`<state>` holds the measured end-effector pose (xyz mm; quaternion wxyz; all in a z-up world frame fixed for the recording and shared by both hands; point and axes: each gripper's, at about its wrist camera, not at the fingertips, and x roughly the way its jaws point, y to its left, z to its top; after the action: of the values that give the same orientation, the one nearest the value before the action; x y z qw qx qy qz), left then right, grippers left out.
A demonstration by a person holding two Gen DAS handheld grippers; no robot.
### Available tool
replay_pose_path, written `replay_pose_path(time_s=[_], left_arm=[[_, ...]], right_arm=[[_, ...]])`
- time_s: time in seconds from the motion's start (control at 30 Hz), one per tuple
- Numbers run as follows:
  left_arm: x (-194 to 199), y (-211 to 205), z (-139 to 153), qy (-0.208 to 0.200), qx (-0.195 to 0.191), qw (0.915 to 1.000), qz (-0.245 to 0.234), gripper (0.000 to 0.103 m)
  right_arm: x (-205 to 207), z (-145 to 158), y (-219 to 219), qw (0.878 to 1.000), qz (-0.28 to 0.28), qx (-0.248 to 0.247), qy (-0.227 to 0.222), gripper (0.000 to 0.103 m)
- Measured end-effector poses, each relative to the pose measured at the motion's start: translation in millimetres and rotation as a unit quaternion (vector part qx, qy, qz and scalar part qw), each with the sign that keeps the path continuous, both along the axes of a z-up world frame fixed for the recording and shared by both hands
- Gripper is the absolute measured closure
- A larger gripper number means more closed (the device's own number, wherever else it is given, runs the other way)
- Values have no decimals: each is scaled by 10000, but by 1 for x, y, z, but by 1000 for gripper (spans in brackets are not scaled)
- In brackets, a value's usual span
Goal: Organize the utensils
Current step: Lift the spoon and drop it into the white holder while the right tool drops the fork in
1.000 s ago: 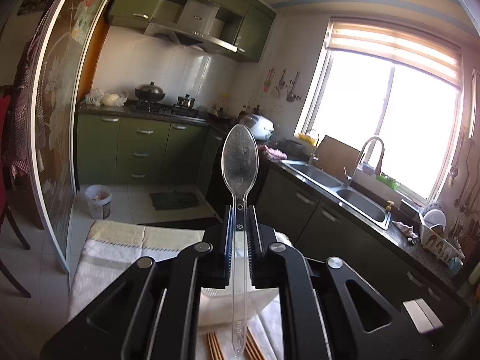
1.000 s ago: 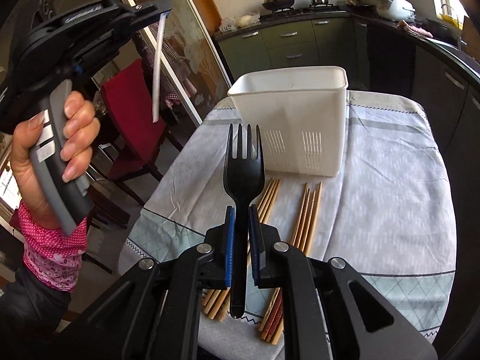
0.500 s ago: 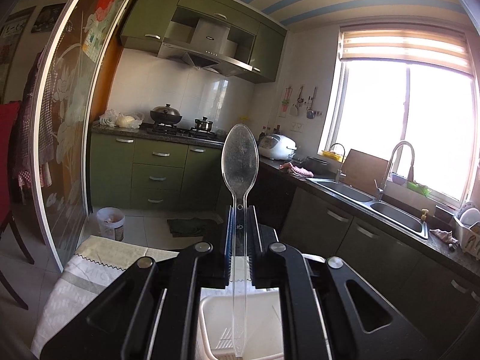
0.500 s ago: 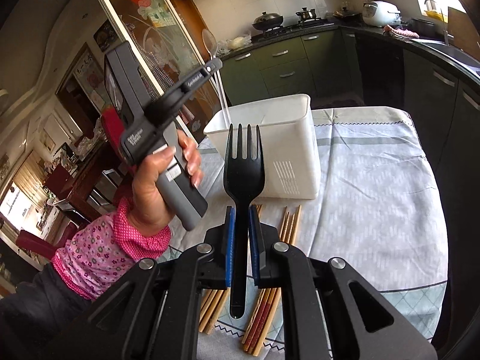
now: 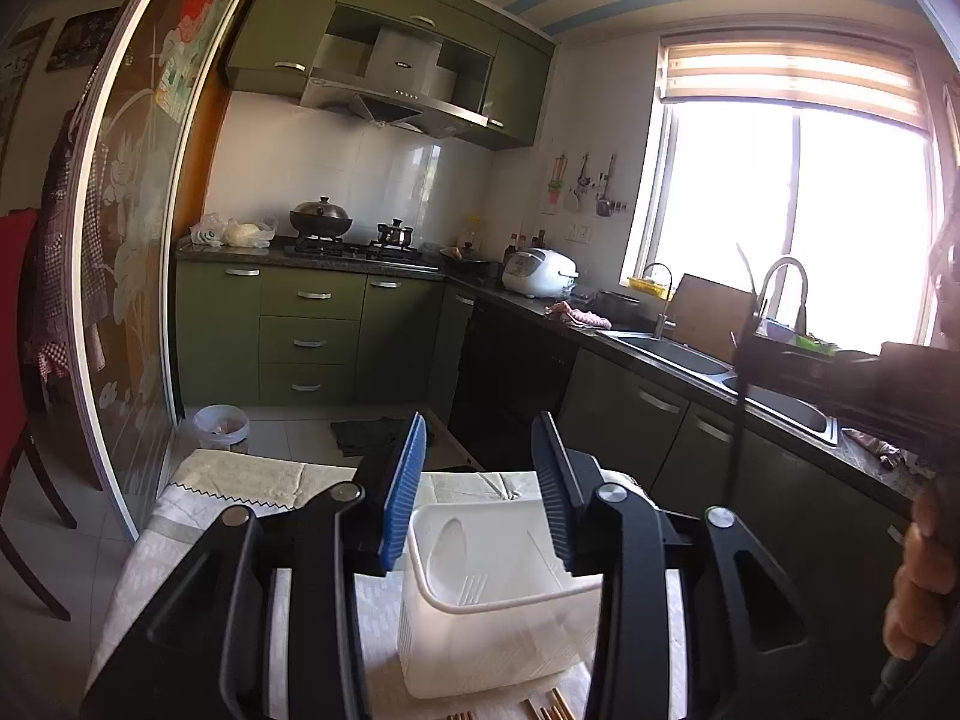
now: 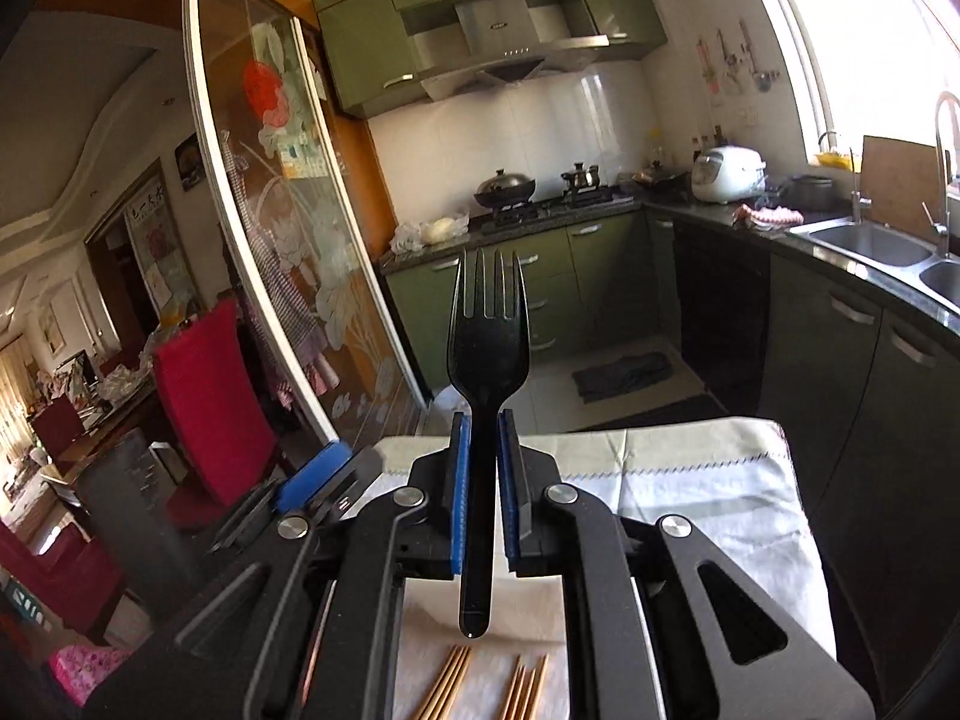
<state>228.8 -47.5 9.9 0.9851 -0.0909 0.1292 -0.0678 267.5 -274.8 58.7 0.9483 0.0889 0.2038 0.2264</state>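
My left gripper [image 5: 479,486] is open and empty above the white plastic utensil basket [image 5: 498,594]. The clear plastic spoon [image 5: 449,546] lies inside the basket, bowl up against its wall. My right gripper [image 6: 480,480] is shut on a black plastic fork [image 6: 487,354], tines up, held upright above the table. It also shows at the right of the left wrist view, with the fork [image 5: 741,372] edge-on. Wooden chopsticks [image 6: 447,684] lie on the tablecloth below the fork handle. The basket is hidden behind the fingers in the right wrist view.
The table has a pale cloth [image 6: 708,480]. A red chair [image 6: 204,396] stands left of it by the glass sliding door [image 6: 288,276]. Green cabinets, a stove and a sink [image 6: 870,243] line the far walls.
My left gripper opened and the clear spoon dropped into the basket. My right gripper rose and tilted up with the fork, moving over beside the left gripper.
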Motion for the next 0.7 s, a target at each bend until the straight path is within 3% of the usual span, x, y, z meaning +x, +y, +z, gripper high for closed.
replay_pose_path(time_s=[0.1, 0.23, 0.43, 0.5, 0.57, 0.7], left_arm=[[-22, 10, 9, -13, -17, 10000, -5, 58], [-42, 19, 11, 133, 96, 9999, -39, 53], [-49, 27, -3, 546, 145, 9984, -30, 52], [-47, 28, -9, 748, 178, 9970, -40, 52], [-43, 26, -16, 1020, 218, 9945, -107, 52], [-35, 17, -37, 1813, 338, 9823, -322, 49]], right_arm=[[24, -5, 10, 9994, -269, -175, -158, 93], [43, -34, 19, 9984, -376, -413, -8, 93], [21, -76, 24, 9967, -298, -760, -14, 93], [16, -84, 27, 9955, -270, -908, -34, 92], [10, -91, 28, 9944, -292, -1015, -48, 83], [-12, -95, 11, 9947, -411, -929, -127, 77]])
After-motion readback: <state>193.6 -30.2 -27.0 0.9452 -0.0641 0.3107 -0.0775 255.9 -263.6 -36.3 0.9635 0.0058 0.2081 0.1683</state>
